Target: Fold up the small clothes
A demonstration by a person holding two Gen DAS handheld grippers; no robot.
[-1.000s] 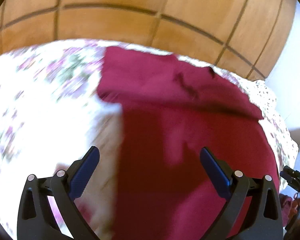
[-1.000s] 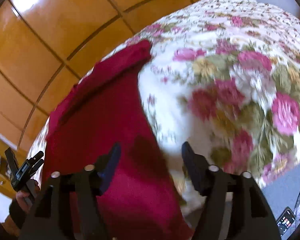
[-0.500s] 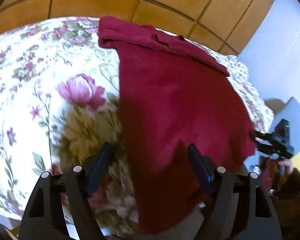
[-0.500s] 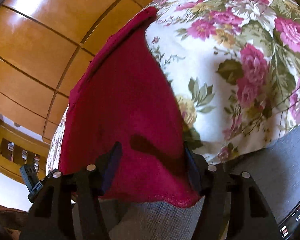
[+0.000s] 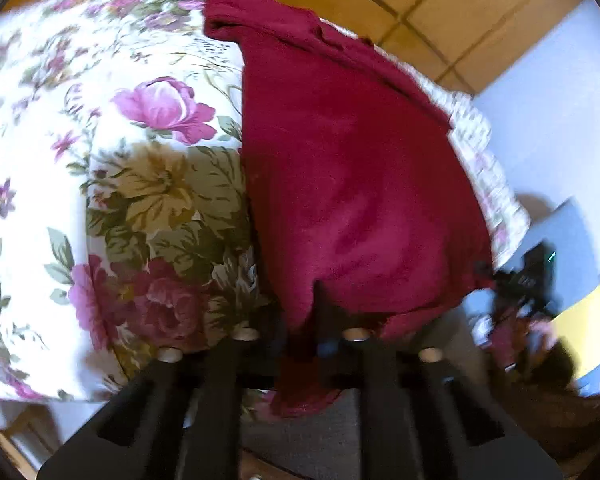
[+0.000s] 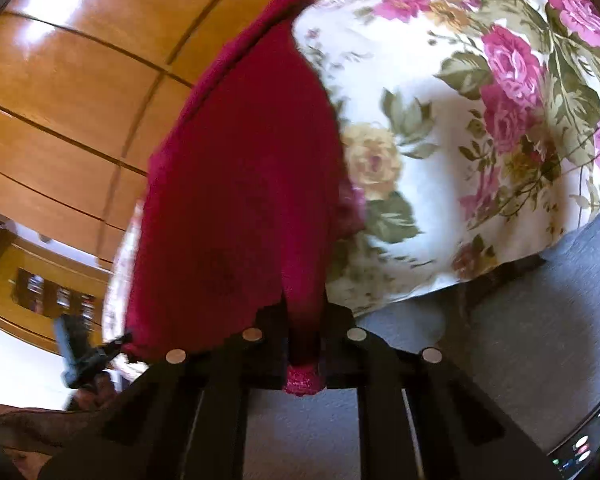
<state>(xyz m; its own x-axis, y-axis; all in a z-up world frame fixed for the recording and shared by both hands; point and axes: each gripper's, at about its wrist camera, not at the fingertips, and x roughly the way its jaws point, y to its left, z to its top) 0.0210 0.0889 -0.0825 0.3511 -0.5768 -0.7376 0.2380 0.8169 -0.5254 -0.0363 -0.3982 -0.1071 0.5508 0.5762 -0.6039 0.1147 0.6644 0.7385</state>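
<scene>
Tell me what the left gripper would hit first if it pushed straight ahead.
Likely the red garment that the left gripper is already shut on, spread ahead over the flowered cover; depth is hard to judge.

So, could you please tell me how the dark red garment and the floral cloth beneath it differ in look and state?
The dark red garment is one plain colour; the floral cloth is white with pink roses and green leaves. The garment is narrow and lies on top; the cloth spreads wide beneath. The garment's near edge is pinched by the left gripper and the right gripper; the cloth is ungripped. Both are fabric.

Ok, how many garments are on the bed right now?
1: a dark red garment spread on the floral bedspread, its near hem pinched by both grippers. Others may lie out of view.
</scene>
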